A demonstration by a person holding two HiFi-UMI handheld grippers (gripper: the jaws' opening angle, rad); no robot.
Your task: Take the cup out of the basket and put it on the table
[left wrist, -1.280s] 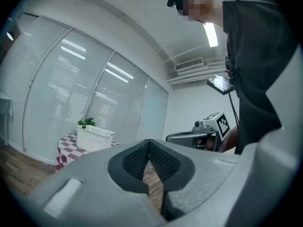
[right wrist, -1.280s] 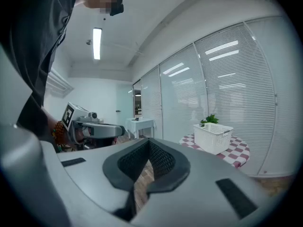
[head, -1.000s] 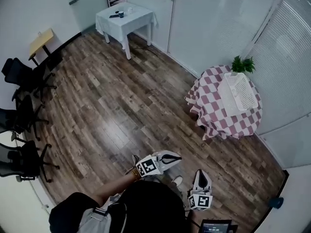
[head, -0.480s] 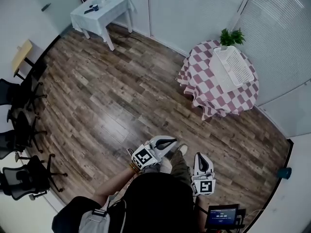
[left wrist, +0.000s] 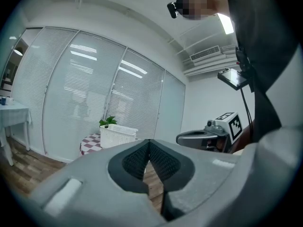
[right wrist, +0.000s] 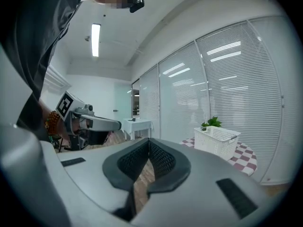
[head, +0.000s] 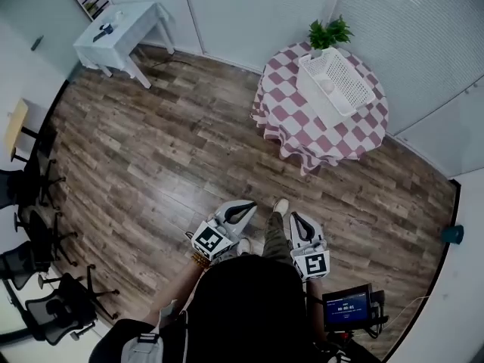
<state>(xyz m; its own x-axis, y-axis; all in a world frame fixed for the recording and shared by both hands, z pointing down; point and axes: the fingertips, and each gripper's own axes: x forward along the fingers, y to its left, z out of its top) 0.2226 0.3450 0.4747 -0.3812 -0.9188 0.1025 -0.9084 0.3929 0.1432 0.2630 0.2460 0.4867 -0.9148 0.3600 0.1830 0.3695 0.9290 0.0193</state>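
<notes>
The walk to the goods is judged to be the step in hand; no grasp has begun. A wide stretch of wooden floor lies between the person and the round surface, which is draped in a checked cloth. The white basket stands on that surface, well apart from both grippers.

The left gripper and the right gripper are held low in front of the body, side by side. Each is pressed together and empty: in the gripper views the ribbed pads are seen meeting at the tip, with nothing between them.

The cup itself cannot be made out. By the task it is taken to lie inside the basket, where only a faint pale patch is seen.

The next move is judged to call for the gap to the surface to be closed. One gripper must then be spread and brought over the basket rim. Bare cloth beside the basket is there for setting the cup down.

By count:
- One floor is seen.
- One round surface is seen.
- One white square table stands at the far wall.
- Several black office chairs stand at the left edge, at least three; the exact number cannot be settled.
- One basket is seen.
- One potted plant stands just behind the basket.
- Two grippers are seen.
- One small screen is at the person's right side.
</notes>
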